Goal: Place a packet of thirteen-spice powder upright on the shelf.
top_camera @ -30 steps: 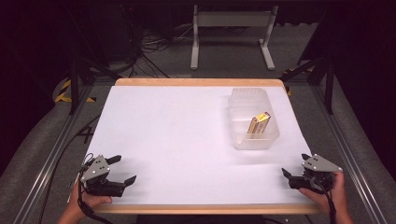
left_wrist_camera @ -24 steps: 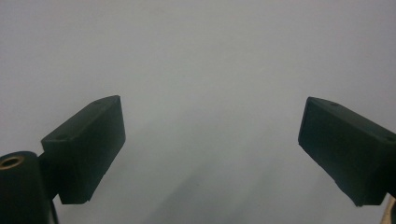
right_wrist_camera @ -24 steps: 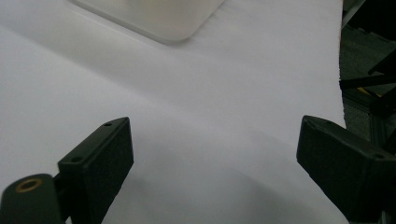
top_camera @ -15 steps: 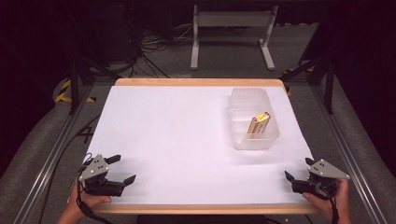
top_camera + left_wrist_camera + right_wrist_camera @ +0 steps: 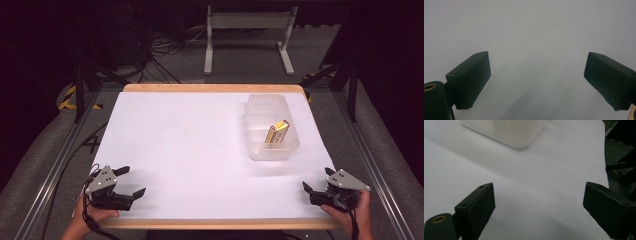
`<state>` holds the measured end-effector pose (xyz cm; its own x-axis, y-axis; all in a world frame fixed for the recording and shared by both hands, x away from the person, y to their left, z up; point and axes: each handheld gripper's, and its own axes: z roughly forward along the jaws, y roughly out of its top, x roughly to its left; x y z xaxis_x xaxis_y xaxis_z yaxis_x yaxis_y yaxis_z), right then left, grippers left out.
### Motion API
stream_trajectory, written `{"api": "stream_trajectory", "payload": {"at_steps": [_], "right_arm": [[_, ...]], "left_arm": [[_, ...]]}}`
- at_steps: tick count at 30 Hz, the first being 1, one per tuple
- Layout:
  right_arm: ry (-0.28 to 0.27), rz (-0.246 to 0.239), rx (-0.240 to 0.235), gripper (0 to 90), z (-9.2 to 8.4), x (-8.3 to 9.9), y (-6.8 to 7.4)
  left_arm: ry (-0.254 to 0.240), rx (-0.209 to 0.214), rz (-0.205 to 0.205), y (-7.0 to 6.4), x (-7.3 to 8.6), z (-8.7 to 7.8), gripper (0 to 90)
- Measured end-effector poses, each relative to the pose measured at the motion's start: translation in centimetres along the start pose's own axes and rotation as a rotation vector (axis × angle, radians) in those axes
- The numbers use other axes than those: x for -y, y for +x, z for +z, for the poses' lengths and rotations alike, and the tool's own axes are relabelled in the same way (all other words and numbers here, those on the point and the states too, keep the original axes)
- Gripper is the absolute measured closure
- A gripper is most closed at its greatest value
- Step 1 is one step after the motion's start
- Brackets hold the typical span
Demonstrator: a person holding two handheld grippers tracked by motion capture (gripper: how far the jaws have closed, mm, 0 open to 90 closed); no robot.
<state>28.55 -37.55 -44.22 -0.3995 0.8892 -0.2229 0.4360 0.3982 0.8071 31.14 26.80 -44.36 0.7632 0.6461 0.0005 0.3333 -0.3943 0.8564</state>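
Observation:
A clear plastic tub (image 5: 271,126) stands on the right half of the white table top (image 5: 200,145), and a yellow and black packet (image 5: 278,132) leans inside it. My left gripper (image 5: 131,181) rests near the front left corner, held by a hand, jaws wide apart with nothing between them; its own view shows the left gripper (image 5: 537,80) over bare white surface. My right gripper (image 5: 316,181) sits at the front right corner, open and empty. In its own view the right gripper (image 5: 539,207) faces a corner of the tub (image 5: 509,132).
A wooden rim (image 5: 210,88) edges the table. Dark floor with cables and a grey metal stand (image 5: 247,30) lies beyond the far edge. Metal rails (image 5: 60,155) run along both sides. The table's right edge (image 5: 604,152) is close to my right gripper.
My right gripper has slid back toward the front edge and slightly right. The left gripper has stayed where it was.

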Motion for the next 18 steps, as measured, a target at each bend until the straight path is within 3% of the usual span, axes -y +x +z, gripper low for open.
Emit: {"api": "stream_trajectory", "payload": {"at_steps": [18], "right_arm": [[0.003,0.000,0.001,11.3,0.05,-0.18,0.24]], "left_arm": [[-0.001,-0.004,0.002,0.09,-0.04,-0.14,7.8]]}}
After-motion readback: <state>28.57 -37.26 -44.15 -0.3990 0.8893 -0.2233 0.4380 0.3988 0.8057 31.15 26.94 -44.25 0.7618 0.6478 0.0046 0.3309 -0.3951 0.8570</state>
